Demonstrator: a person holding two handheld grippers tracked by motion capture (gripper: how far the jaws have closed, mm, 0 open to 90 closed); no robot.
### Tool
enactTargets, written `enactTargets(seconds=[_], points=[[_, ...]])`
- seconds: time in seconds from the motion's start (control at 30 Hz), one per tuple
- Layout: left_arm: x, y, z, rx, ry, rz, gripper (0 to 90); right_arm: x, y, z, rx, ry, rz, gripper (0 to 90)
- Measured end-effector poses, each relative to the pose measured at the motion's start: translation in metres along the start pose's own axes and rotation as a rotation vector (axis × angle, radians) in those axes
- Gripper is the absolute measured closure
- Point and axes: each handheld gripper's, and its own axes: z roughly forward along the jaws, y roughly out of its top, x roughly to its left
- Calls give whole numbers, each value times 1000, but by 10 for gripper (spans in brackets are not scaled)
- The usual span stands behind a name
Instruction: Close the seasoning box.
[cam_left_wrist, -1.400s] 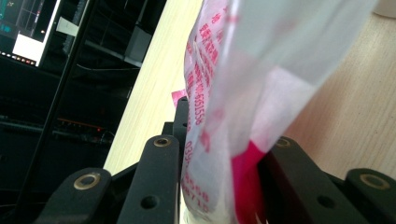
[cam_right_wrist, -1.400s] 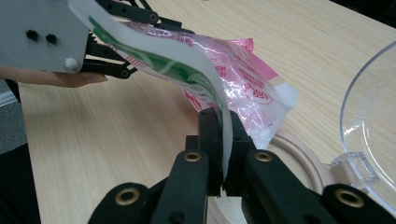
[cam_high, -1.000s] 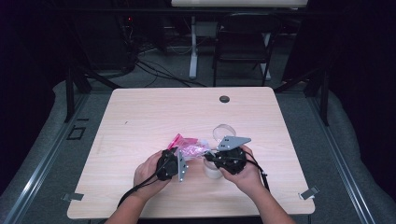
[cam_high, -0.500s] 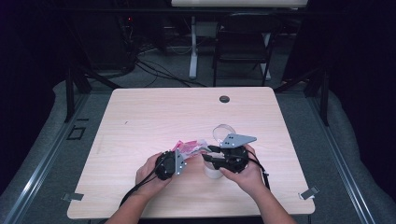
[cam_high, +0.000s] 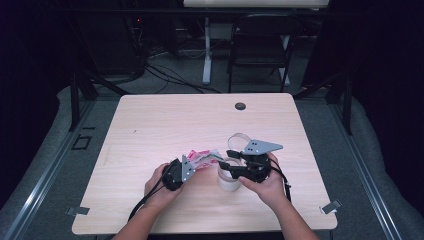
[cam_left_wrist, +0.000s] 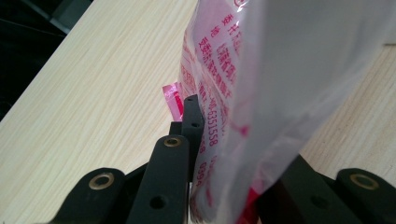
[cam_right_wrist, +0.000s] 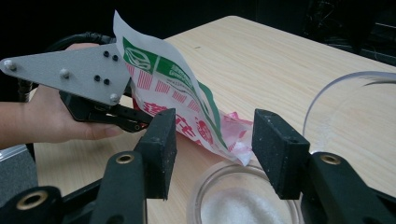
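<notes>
1. Nearest the person, the left hand-held gripper (cam_high: 187, 167) grips a red-and-white printed plastic packet (cam_high: 204, 158); in the left gripper view its black jaws are pressed together on the packet's (cam_left_wrist: 233, 116) lower end.
2. Just beside it, the right hand-held gripper (cam_high: 231, 164) hangs over a clear round jar (cam_high: 229, 181) standing on the surface (cam_high: 165, 120). Its jaws have just been opening and now stand wide, pads clear of the packet.
3. In the right gripper view the packet (cam_right_wrist: 173, 93) slopes down from the left hand-held gripper (cam_right_wrist: 140, 122), its lower corner between the right jaws and above the jar (cam_right_wrist: 243, 200), which holds white granules.
4. Just past the jar, a clear round lid (cam_high: 240, 140) rests on the surface.
5. Far off, near the back edge, sits a small dark disc (cam_high: 240, 106).
</notes>
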Motion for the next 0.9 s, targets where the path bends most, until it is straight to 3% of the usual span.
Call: enactTargets(seconds=[0.23,0.37,0.43,0.53,0.67,0.9], points=[[5,-1,-2,-3,12,-22,807,-3,0,-3,-14,-22,8,499],[11,-2,-5,-23,12,-66,808,-5,0,-4,-17,-27,11,499],[17,-5,-8,-38,15,-112,808,-5,0,-4,-16,-28,13,500],[21,-8,-10,-41,24,-131,809,-6,0,-5,-16,-31,13,500],[35,-16,-16,-58,46,-208,808,-6,0,-5,-15,-35,14,500],[53,-31,-27,-60,106,-280,809,-8,1,-6,-24,-37,18,500]])
